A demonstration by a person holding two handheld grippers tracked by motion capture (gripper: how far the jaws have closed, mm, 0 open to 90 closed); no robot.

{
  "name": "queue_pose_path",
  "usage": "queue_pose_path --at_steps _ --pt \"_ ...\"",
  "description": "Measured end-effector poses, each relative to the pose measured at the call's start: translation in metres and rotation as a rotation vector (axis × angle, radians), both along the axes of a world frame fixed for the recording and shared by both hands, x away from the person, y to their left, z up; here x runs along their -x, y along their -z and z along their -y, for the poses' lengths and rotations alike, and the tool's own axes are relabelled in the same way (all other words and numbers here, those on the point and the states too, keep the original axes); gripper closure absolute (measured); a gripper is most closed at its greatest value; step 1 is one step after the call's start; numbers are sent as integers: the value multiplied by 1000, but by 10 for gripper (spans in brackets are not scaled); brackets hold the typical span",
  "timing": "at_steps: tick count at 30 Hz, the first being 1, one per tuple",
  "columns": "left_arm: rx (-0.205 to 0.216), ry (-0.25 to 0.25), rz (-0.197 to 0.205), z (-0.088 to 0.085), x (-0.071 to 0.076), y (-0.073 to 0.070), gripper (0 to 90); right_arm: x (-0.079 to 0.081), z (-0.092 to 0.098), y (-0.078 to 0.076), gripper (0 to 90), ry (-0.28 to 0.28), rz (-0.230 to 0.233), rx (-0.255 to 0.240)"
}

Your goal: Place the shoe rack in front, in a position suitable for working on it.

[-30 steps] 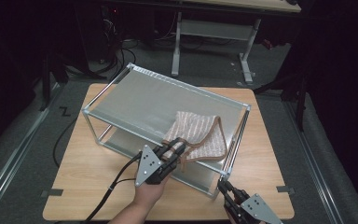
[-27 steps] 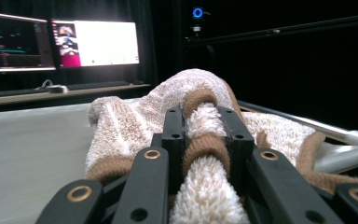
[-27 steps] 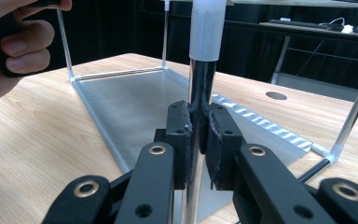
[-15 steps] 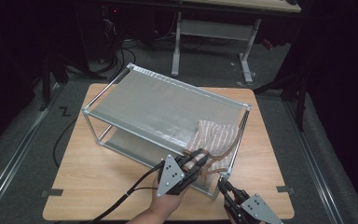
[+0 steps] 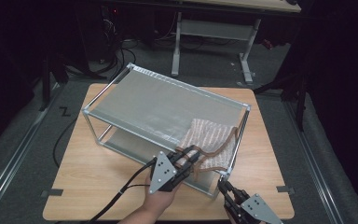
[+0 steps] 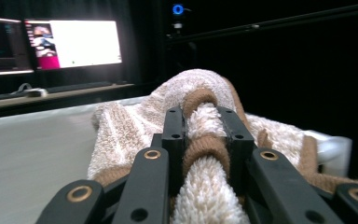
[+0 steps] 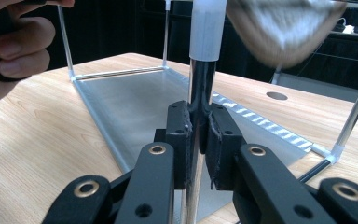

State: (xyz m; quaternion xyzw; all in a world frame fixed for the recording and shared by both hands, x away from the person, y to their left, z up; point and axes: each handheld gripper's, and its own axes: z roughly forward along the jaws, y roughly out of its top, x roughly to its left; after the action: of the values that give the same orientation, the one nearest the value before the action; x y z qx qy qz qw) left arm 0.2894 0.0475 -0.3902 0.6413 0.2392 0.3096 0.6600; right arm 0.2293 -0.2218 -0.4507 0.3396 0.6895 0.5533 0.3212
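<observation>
1. At the left of the high view lies your light wooden table top [image 5: 98,186]; its near-left part is bare, with a black cable [image 5: 121,198] trailing across it from your left gripper.
2. On that table stands the two-tier rack of silver metal tubes and grey mesh shelves [image 5: 158,100], set at a slant, its far-left corner toward the back.
3. Your left gripper [image 5: 189,161] sits at the rack's near edge, right of its middle. In the left gripper view its jaws are closed narrowly on a brown-edged fold of the beige and brown striped terry towel [image 6: 205,140]; the pile bulges out between the black pads [image 6: 173,135].
4. The towel [image 5: 209,140] lies on the upper shelf at its near-right corner. One brown-trimmed edge hangs over the rack's right side rail.
5. Your left hand [image 5: 156,203] comes in from the bottom edge, wrapped round the gripper's handle.
6. Farthest right, your right gripper [image 5: 223,189] is at the rack's near-right corner post [image 5: 216,184]. In the right gripper view its jaws are clamped tight on that upright silver tube [image 7: 198,116], below its white plastic cap [image 7: 207,28].
</observation>
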Motion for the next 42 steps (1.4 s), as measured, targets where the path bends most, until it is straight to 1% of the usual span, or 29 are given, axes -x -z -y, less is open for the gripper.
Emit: queue_pose_path --at_steps 3,4,7,10,13,15,19,22,24,25,26,27,28,30,31,35,38,42 --pt "4 -38 -3 -17 -4 0 753 0 0 0 811 1 1 0" --pt "13 -53 -4 -23 -6 -1 758 0 0 0 811 2 1 1" --pt "36 -91 12 -43 -9 -2 769 0 1 0 811 6 -3 0" --pt "56 -115 19 -57 -11 -6 769 -1 2 0 811 13 -2 -1" --pt "75 -139 31 -72 -12 -10 770 -1 2 0 811 16 -4 -3" --pt "73 -157 38 -82 -11 -12 771 -1 2 0 811 20 -3 -5" --pt "95 -185 38 -104 -7 -14 773 -3 5 0 811 32 -3 -4" --pt "91 -207 34 -119 -2 -10 775 -5 8 0 812 46 -6 -9" --pt "79 -220 28 -129 2 -6 776 -7 10 0 812 53 -6 -9" --pt "80 -228 24 -135 6 -2 776 -8 10 0 812 56 -4 -8" --pt "80 -228 24 -135 6 -2 777 -9 11 0 812 61 -7 -11" --pt "93 -236 13 -143 11 4 778 -10 12 0 812 66 -4 -8" --pt "93 -240 12 -145 13 6 778 -11 13 0 812 66 -8 -9" --pt "92 -248 15 -150 19 12 778 -13 14 0 812 74 -6 -10" --pt "101 -253 21 -153 23 15 778 -13 14 0 812 74 -5 -9" --pt "127 -264 41 -164 35 21 778 -15 16 0 812 82 -6 -10" --pt "105 -275 43 -172 44 23 778 -17 18 0 812 88 -7 -12" --pt "69 -296 17 -183 52 32 777 -19 19 0 812 89 -8 -13"
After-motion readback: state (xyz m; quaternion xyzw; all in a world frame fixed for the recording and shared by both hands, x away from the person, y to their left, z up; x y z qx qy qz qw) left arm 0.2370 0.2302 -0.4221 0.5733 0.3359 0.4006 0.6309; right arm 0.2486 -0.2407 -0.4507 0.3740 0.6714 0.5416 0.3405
